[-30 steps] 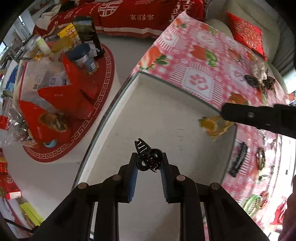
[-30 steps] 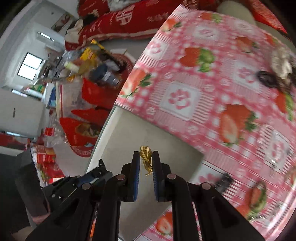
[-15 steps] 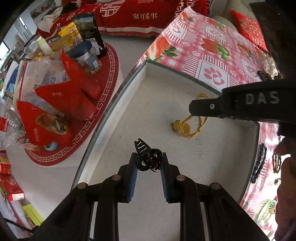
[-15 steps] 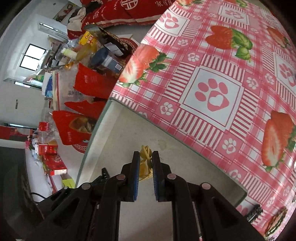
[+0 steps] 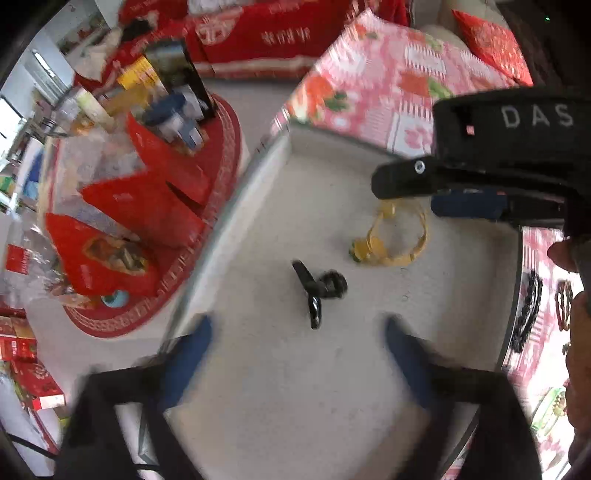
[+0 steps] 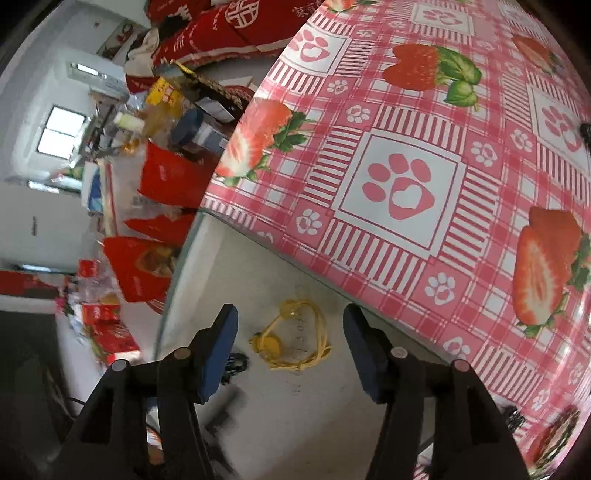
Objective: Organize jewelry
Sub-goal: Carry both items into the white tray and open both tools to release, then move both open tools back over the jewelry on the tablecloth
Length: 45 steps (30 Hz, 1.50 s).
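A grey tray (image 5: 236,206) lies on the strawberry tablecloth (image 6: 406,147). A black claw hair clip (image 5: 317,290) lies loose on the tray floor, just ahead of my left gripper (image 5: 295,343), which is open and empty. A yellow hair tie (image 5: 388,240) lies on the tray beyond the clip. My right gripper (image 6: 291,332) is open and empty just above the yellow hair tie (image 6: 291,339). In the left wrist view the right gripper's body (image 5: 480,162) hangs over the tray's far right.
More black and brown hair pieces (image 5: 528,310) lie on the cloth right of the tray. To the left, off the table, a round red mat (image 5: 155,236) carries red bags, bottles and boxes. A red-covered sofa (image 5: 280,33) stands behind.
Both grippers have opened. The left let go of the black clip, the right let go of the yellow hair tie, and both items now lie on the tray.
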### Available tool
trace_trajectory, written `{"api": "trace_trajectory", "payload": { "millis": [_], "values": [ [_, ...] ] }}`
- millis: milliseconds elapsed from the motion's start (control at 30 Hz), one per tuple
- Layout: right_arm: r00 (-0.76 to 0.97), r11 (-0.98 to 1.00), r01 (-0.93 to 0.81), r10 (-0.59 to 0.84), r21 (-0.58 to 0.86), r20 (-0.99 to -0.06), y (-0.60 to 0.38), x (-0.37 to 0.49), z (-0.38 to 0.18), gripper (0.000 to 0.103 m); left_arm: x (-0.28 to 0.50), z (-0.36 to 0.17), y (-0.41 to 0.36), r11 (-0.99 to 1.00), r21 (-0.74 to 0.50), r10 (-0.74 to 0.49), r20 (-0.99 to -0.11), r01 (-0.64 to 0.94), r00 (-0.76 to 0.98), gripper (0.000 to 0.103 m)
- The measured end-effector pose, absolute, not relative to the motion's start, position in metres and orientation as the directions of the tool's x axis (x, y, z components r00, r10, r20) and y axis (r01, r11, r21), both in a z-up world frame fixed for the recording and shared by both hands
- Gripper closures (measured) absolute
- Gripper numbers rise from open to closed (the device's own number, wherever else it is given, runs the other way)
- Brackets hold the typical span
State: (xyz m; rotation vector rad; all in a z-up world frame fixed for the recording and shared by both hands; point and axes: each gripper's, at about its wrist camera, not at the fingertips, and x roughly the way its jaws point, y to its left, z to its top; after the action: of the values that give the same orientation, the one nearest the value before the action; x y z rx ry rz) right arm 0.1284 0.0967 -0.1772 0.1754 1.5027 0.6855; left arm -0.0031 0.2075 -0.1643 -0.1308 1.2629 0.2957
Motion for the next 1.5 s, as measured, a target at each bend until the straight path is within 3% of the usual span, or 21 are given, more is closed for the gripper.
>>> {"api": "trace_trajectory", "payload": {
  "millis": [233,367,400,533,600,1133,1500],
  "values": [
    [-0.067,0.751,-0.233,0.621,0.618,-0.781,0.073,0.129,-0.154,0.038,-0.002,-0.154,0.204,0.964,0.065,0.138,-0.951,-0.259,0.277,0.001],
    [-0.024,0.736,-0.198,0.657,0.647,-0.754,0.052,0.123,-0.136,0.028,-0.003,-0.148,0.199,0.972,0.049,0.116,-0.951,-0.231,0.287,0.000],
    [-0.007,0.740,-0.190,0.657,0.646,-0.754,0.044,0.122,-0.132,0.019,-0.002,-0.146,0.196,0.975,0.043,0.105,-0.953,-0.216,0.286,0.000],
    [0.065,0.761,-0.149,0.645,0.632,-0.761,0.016,0.116,-0.119,0.016,-0.001,-0.140,0.178,0.985,0.045,0.089,-0.959,-0.164,0.269,0.000],
    [0.108,0.775,-0.116,0.632,0.622,-0.767,-0.009,0.113,-0.115,0.000,0.001,-0.135,0.166,0.990,0.051,0.086,-0.957,-0.132,0.277,0.000],
    [0.206,0.900,0.191,0.354,0.392,-0.912,-0.217,0.045,-0.122,0.000,0.017,-0.118,0.058,0.989,0.048,0.007,-0.961,0.143,0.277,0.000],
    [0.130,0.920,0.255,0.271,0.297,-0.954,-0.262,-0.001,-0.144,0.000,0.024,-0.123,-0.001,0.958,-0.015,-0.092,-0.962,0.286,0.256,0.000]
  ]
}}
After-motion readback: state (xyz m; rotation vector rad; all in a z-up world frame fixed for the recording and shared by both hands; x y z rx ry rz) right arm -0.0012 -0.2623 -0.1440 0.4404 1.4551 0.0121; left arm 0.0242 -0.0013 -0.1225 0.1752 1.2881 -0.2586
